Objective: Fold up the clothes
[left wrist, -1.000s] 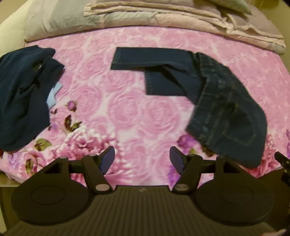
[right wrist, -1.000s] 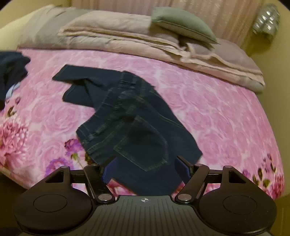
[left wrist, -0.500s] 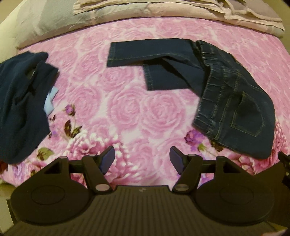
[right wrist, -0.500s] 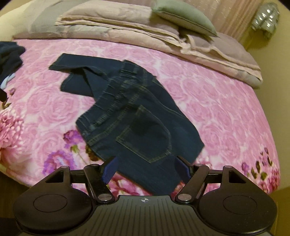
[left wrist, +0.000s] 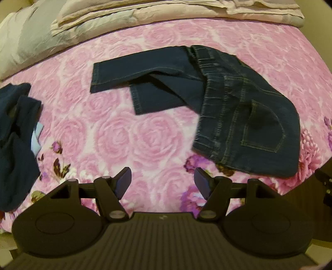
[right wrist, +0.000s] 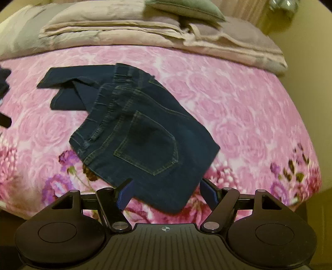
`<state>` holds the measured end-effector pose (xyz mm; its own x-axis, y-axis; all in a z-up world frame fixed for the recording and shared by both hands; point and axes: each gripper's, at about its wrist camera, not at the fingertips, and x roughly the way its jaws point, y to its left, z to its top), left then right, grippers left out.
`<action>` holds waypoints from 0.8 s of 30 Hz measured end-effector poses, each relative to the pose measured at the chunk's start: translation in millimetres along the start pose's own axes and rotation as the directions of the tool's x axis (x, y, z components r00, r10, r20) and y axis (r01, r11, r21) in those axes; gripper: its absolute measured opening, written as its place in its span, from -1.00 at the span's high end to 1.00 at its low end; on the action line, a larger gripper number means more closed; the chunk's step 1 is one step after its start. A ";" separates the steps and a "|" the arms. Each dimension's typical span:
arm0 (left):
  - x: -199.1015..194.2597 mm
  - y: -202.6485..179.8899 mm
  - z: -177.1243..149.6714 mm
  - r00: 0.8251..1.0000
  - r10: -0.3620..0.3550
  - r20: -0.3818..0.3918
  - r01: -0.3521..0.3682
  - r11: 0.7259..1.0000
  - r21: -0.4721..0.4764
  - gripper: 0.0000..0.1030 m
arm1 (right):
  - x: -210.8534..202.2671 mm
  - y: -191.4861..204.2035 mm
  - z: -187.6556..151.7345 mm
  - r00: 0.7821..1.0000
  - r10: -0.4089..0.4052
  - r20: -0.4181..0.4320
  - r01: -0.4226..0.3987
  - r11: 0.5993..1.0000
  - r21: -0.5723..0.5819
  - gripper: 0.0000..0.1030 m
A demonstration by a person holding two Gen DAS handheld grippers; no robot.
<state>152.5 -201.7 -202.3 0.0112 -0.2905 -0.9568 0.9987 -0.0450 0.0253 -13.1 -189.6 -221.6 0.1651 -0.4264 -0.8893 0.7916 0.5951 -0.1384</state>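
Note:
A pair of dark blue jeans (left wrist: 249,116) lies crumpled on the pink rose bedspread (left wrist: 124,133), waistband and back pocket toward me, legs folded off to the far left. It also shows in the right wrist view (right wrist: 145,141). My left gripper (left wrist: 162,182) is open and empty above bare bedspread, left of the jeans. My right gripper (right wrist: 166,194) is open and empty, its jaws either side of the jeans' near edge, above the cloth.
A dark navy garment (left wrist: 14,141) with a pale blue piece under it lies at the left of the bed. Folded beige bedding (right wrist: 145,31) and a grey-green pillow (right wrist: 186,10) lie along the far side. The bed's front edge is just below both grippers.
Both grippers have moved up and forward over the bed, so the jeans sit more centred and closer. The jeans and the navy garment have not moved.

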 end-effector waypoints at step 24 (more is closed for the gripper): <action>-3.6 -9.1 -14.7 0.999 -0.035 0.032 0.035 0.999 -0.013 -0.23 | 7.5 -6.9 -5.1 0.995 0.098 -0.015 -0.098 0.995 -0.028 -0.41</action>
<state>144.1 -186.3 -203.4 -0.0253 -0.3190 -0.9474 0.9990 -0.0433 -0.0121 -20.3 -193.5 -229.5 0.2334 -0.3560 -0.9049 0.7550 0.6528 -0.0621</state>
